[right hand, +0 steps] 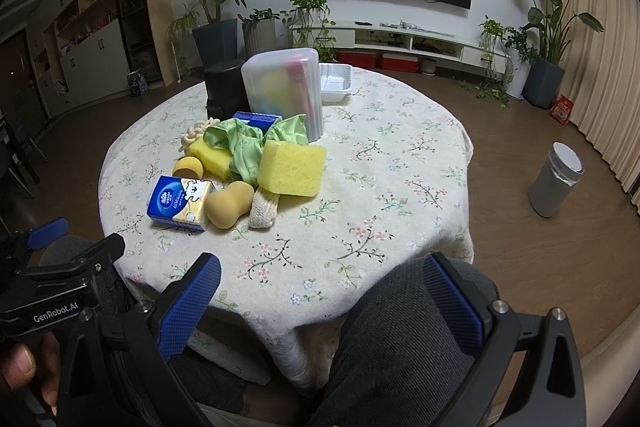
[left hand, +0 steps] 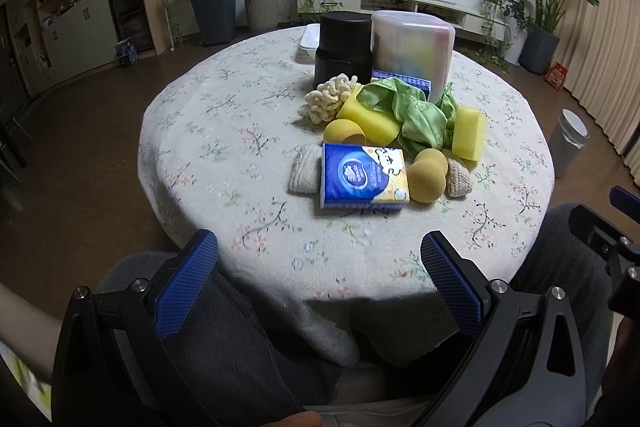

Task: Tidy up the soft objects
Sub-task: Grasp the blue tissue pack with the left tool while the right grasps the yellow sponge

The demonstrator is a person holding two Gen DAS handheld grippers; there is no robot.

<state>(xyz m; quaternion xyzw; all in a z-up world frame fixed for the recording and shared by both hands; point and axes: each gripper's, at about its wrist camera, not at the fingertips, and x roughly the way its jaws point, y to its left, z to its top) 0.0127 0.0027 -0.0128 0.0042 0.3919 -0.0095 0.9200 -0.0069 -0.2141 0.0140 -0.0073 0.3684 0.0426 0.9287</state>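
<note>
A: While both tools hang low at six o'clock over the person's lap, the left gripper point(left hand: 320, 291) and right gripper point(right hand: 322, 311) stand wide open, fingers empty. Judged: sorting not begun.

B: Next move?

A: Reach to twelve o'clock. Tissue pack point(left hand: 364, 175) lies nearest on the table point(left hand: 224, 131), amid sponges; the clear bin point(left hand: 412, 47) stands behind. Legible writing: "GenRobot.AI" only.

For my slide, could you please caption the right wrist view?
Open right tool hovers before a floral-clothed table holding sponges, a green cloth and a tissue pack.
</note>
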